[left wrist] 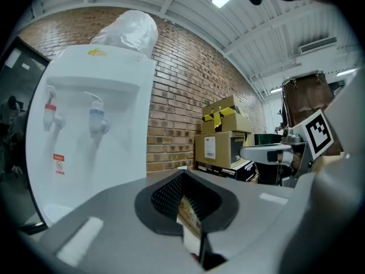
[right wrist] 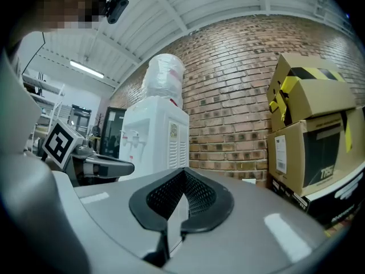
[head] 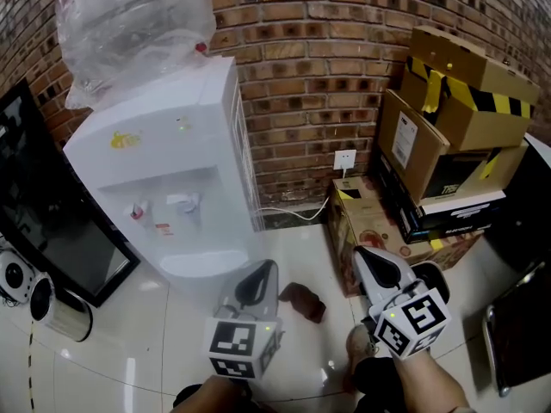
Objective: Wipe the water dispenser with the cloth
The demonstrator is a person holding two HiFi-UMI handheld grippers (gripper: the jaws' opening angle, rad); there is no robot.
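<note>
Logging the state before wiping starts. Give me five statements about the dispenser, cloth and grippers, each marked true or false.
1. The cloth lies on the floor, in neither gripper. True.
2. The left gripper is wide open. False: it is shut and empty.
3. A plastic-wrapped bottle sits on the water dispenser. True.
4. The cardboard boxes stand left of the dispenser. False: in the head view they are to its right.
5. The right gripper presses on the dispenser. False: it is shut, empty and apart from it.
</note>
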